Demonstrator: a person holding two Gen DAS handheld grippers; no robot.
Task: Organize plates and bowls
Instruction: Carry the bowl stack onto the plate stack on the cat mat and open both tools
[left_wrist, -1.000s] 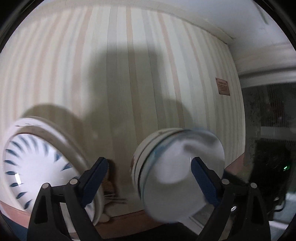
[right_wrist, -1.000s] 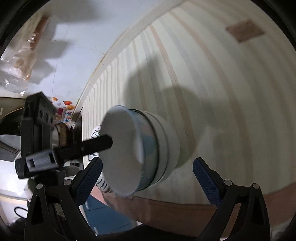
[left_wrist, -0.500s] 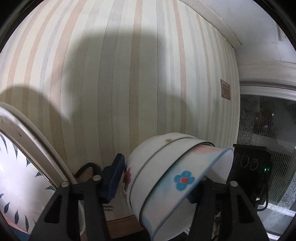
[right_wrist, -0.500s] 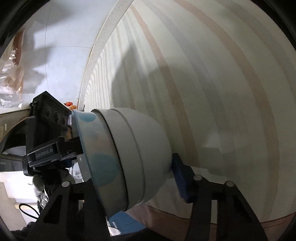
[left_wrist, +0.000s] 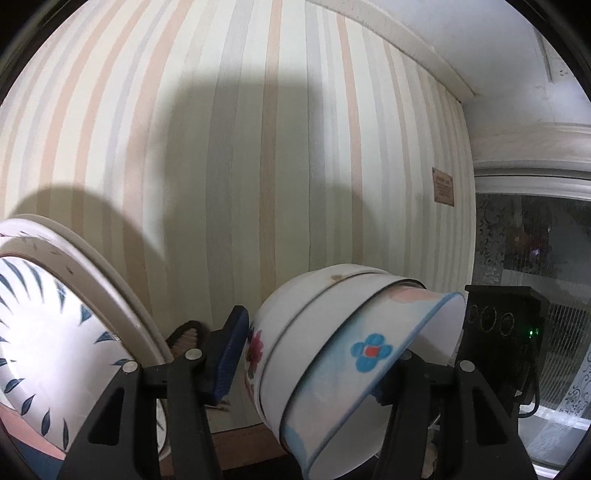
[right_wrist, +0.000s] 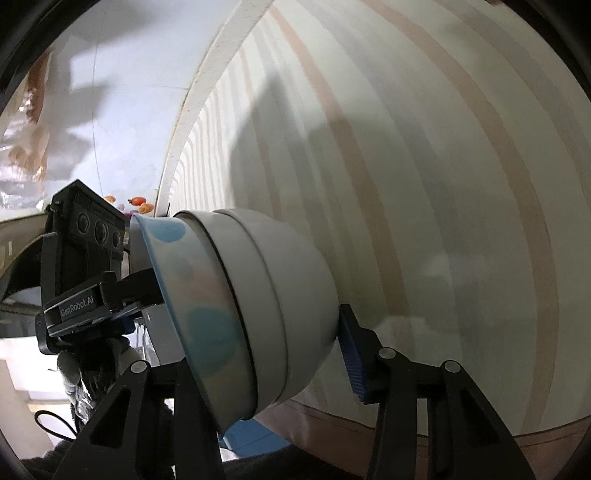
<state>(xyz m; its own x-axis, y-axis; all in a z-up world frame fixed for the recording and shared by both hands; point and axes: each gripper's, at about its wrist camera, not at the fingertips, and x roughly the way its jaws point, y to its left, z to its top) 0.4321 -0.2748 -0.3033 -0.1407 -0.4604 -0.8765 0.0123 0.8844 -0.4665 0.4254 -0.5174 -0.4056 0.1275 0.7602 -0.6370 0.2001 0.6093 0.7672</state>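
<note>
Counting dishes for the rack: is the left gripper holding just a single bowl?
No, the left gripper clamps a nested stack of bowls, several rims showing.

White bowls (left_wrist: 332, 354) bear blue and red flowers, the plate (left_wrist: 48, 332) blue leaves, the wall (left_wrist: 258, 147) pastel stripes.

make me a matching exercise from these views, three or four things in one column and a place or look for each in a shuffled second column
Things:
1. outermost bowl
2. big plate
3. small plaque
4. pad of the left tongs

Place or look:
a. fixed on the striped wall at the right, near the window
b. dark blue, pressed against the bottom of the nested bowls
c. blue rim and a blue flower with a red centre
d. white with dark blue leaf marks, at the left edge of the left wrist view

Pairs: 1-c, 2-d, 3-a, 4-b
</note>
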